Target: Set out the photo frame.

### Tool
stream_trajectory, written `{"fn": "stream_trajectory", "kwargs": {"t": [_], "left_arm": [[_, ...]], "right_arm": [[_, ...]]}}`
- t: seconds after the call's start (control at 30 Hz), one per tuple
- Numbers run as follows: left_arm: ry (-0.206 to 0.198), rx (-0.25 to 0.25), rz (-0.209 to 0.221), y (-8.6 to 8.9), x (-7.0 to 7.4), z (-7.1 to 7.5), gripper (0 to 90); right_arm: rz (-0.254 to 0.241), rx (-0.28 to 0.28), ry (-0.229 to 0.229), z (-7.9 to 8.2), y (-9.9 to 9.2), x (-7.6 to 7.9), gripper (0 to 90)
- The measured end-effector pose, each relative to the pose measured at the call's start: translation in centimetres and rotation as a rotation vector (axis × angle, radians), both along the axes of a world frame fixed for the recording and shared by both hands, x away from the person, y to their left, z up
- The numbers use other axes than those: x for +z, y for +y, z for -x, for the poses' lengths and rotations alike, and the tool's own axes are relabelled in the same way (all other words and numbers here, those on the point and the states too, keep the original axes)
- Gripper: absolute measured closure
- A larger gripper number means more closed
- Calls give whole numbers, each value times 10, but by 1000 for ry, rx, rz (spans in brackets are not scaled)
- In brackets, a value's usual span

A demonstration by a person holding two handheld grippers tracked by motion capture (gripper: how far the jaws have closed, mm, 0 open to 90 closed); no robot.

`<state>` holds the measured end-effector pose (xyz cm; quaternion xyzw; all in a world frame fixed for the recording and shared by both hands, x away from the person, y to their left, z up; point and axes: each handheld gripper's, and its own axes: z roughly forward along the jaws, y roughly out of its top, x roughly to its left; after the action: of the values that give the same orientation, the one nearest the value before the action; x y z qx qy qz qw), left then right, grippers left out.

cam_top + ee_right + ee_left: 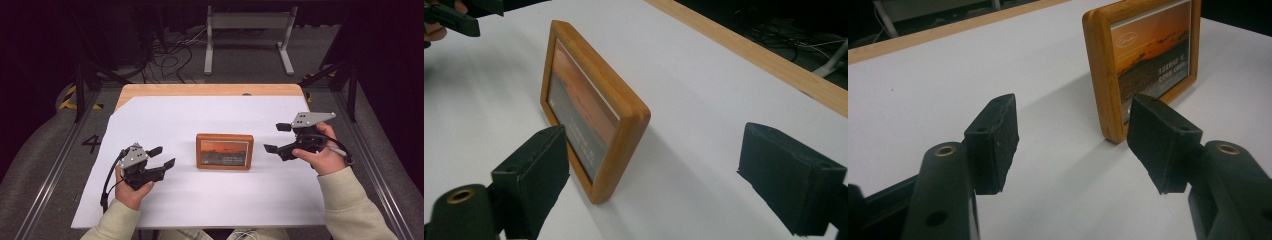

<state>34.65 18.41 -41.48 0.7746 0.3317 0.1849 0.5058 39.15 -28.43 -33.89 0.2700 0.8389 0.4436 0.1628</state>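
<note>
A wooden picture frame [224, 151] with an orange sunset picture stands upright at the middle of the white table cover [200, 200]. My left gripper [162, 157] is open, held a short way left of the frame, with its jaws pointing at it. In the left gripper view the frame [1148, 60] stands just beyond the open gripper [1079, 145]. My right gripper [276, 138] is open to the right of the frame, a small gap away. In the right gripper view the frame [591, 107] stands edge-on between and beyond the open gripper [659, 170].
The white cover lies on a wooden table whose far edge [210, 90] shows. Beyond it are cables [170, 55] on the floor and a grey metal stand [247, 37]. Rails run along both sides of the table.
</note>
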Motion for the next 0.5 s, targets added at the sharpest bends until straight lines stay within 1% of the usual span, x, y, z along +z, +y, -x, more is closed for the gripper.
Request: {"fn": "stream_trajectory", "kwargs": {"t": [0.1,0.2,0.23,0.33,0.4,0.43,0.5], "left_arm": [[-3,-2,-3,1,1,0,353],[-6,5,3,4,1,-1,341],[-6,5,3,4,1,-1,334],[-6,15,7,5,1,-1,327],[-11,18,9,5,1,-1,321],[-11,18,9,5,1,-1,315],[-16,20,7,5,1,-1,312]], "right_arm": [[-6,-8,2,3,-5,-3,130],[-13,-30,-9,7,-9,-6,130],[-13,-30,-9,7,-9,-6,130],[-17,-60,-24,12,-13,-12,130],[-35,-73,-27,14,-15,-17,131],[-35,-73,-27,14,-15,-17,131],[-44,-84,-25,15,-16,-23,132]]}}
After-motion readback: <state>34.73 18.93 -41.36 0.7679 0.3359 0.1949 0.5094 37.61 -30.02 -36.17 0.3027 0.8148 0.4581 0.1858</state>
